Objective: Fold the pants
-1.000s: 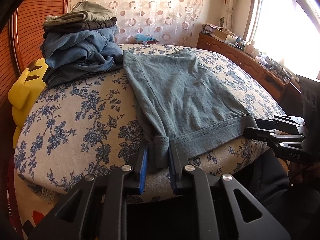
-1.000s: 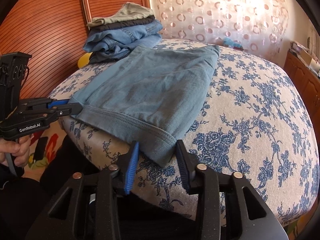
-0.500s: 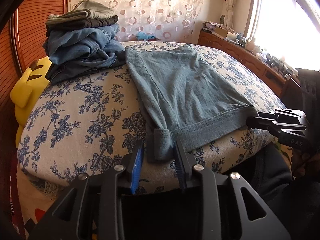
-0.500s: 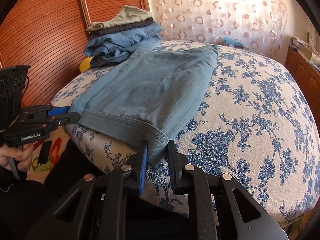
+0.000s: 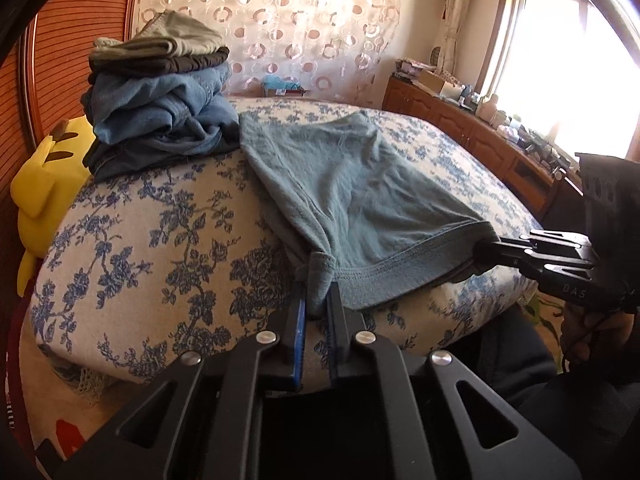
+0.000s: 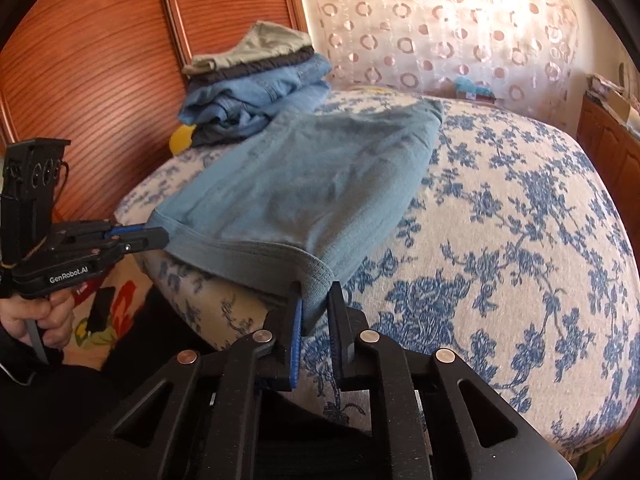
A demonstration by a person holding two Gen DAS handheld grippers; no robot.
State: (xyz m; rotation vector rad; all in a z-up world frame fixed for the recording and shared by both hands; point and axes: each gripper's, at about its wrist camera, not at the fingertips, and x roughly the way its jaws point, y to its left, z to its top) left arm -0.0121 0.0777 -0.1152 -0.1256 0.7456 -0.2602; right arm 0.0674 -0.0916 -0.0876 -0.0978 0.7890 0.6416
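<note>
Item: blue pants [image 5: 360,196], flat on the bed [image 5: 160,240], hem corners clamped in both my jaws.
Risk: left gripper [image 5: 317,300] and right gripper [image 6: 315,304] bite only hem edge; uneven lifting could slip a corner, skewing the fold.

Floral bed [image 5: 168,240], wooden headboard [image 6: 80,80], patterned curtain [image 5: 300,20], bright window [image 5: 560,60]

light: daylight, blown-out window [image 5: 560,60] | tone: warm | edges: fisheye bend, dark corners | focus: sharp
</note>
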